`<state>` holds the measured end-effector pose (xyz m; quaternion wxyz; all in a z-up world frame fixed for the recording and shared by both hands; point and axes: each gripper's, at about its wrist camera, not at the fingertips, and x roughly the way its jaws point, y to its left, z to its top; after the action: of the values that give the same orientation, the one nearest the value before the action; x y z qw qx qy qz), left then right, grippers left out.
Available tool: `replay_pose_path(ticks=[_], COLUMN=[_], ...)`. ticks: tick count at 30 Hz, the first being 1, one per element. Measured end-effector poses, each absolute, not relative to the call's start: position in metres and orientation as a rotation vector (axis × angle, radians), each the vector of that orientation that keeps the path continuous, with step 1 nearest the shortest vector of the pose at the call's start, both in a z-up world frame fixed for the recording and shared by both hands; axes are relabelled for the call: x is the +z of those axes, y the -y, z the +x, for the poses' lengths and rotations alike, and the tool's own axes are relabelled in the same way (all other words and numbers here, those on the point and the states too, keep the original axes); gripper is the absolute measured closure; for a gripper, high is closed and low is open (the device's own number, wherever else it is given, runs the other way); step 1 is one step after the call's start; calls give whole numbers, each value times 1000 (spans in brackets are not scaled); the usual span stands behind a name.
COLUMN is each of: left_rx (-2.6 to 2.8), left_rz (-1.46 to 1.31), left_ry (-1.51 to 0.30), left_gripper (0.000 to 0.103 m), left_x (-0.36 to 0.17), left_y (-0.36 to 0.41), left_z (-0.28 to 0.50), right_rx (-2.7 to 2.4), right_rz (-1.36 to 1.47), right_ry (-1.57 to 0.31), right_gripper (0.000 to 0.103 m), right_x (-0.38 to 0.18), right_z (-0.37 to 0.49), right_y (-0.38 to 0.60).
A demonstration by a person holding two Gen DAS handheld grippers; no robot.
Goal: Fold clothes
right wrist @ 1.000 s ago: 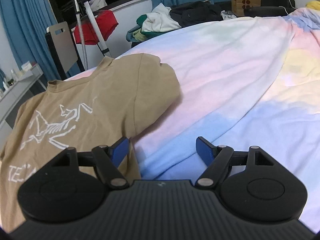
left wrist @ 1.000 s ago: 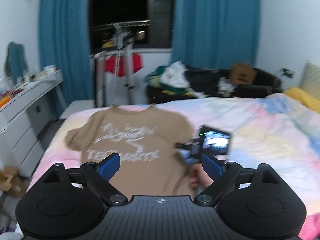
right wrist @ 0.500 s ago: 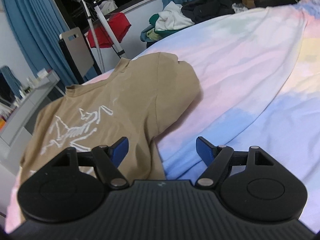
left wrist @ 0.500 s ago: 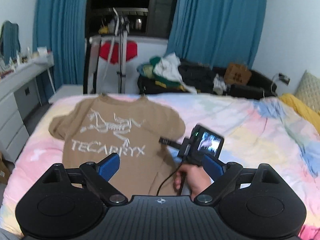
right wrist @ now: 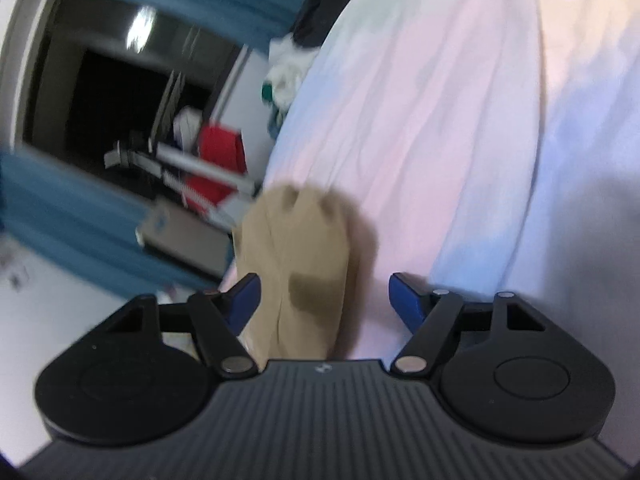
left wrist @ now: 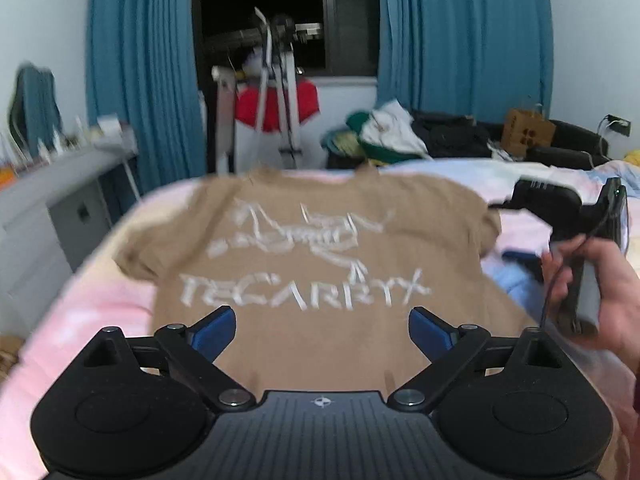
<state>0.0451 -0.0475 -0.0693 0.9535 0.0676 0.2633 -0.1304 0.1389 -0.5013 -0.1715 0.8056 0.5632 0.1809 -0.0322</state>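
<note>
Jaws are standing wide apart on both tools, and neither one is gripping anything. Nearest the lens in the left wrist view, the left gripper [left wrist: 322,330] is hovering over the lower part of the tan T-shirt [left wrist: 320,280], which is lying spread out, print upward, on the pastel bedsheet [left wrist: 100,304]. In the right wrist view the right gripper [right wrist: 324,300] is reaching at the shirt's right sleeve [right wrist: 304,248], with bunched cloth lying between its blue fingers [right wrist: 244,294] but not pinched. Beyond the shirt's right side, the person's right hand [left wrist: 592,296] is holding that tool. Farther off, a pile of clothes [left wrist: 384,136] is sitting past the bed's end, before the blue curtains [left wrist: 460,40].

To do this step well, each tool should probably be closing on a single layer at an edge: the right on the sleeve's outer seam, the left on the hem below it, so that one side folds inward along a straight line without dragging the sheet up. Pinching deep enough to avoid slipping seems wise.

Compared with a second ago, the left tool is sitting lower and closer, so the print is filling much more of its view. The right tool is now rolled hard sideways, the room tilting across its view, and its jaws have just been narrowing slightly around the sleeve.
</note>
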Motion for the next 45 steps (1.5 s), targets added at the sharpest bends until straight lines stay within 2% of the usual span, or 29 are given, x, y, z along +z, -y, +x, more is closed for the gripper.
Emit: replay_pose_path(ticks=[2,4,6,7,8,13,18,19,21,23,25,30,32,36,37,39,40,41,42,45], left_rx=[-279,-286,-288,-286,-275,-211,-163,-155,-148,-148,-151,-160,-158,-163,-163,-165,-165,-163,-159,-157], left_rz=[148,143,129,124,124,100,46,39,18,7,0,-8,-13,-20,-19,-6,3,11,11,7], left_ry=[-556,-577,-596,-605,-608,-610,-561,-553,-549,-550,-550,-549,-559,-584,-586,-585,-585,-586,-591,-604], left_gripper=[8,8,8,8,8,8,8,8,8,8,8,8,8,8,8,8,8,8,8,8], left_x=[-80,-87,-93,-96,-98,-97,-81,-77,-75,-72,-71,-70,-72,-78,-79,-83,-84,-86,-87,-90], left_y=[45,45,46,47,49,48,34,32,27,26,26,28,31,33,33,35,36,37,38,39], left_z=[55,65,72,76,79,85,80,78,77,74,72,69,69,71,72,72,72,73,74,76], right_rx=[-68,-53,-31,-50,-67,-55,146,179,257,316,357,209,112,111,130,157,137,116,81,-15], right_rz=[1253,1237,1155,1096,1029,491,233,219,236,324,438,775,860,837,825,738,659,584,542,537], right_ry=[-350,-346,-373,-392,-408,-383,-437,-453,-481,-443,-380,-203,-241,-347,-365,-416,-451,-484,-499,-425], right_gripper=[32,40,58,83,90,91,88,84,70,45,34,32,32,32,36,55,79,92,98,99], right_x=[-180,-182,-179,-174,-169,-118,-107,-107,-107,-101,-92,-88,-101,-120,-123,-126,-125,-125,-125,-114], right_z=[151,166,181,187,192,200,201,201,199,192,184,160,162,183,187,199,207,214,217,208], right_y=[506,505,497,492,487,409,324,315,308,320,340,420,445,443,439,422,411,401,395,402])
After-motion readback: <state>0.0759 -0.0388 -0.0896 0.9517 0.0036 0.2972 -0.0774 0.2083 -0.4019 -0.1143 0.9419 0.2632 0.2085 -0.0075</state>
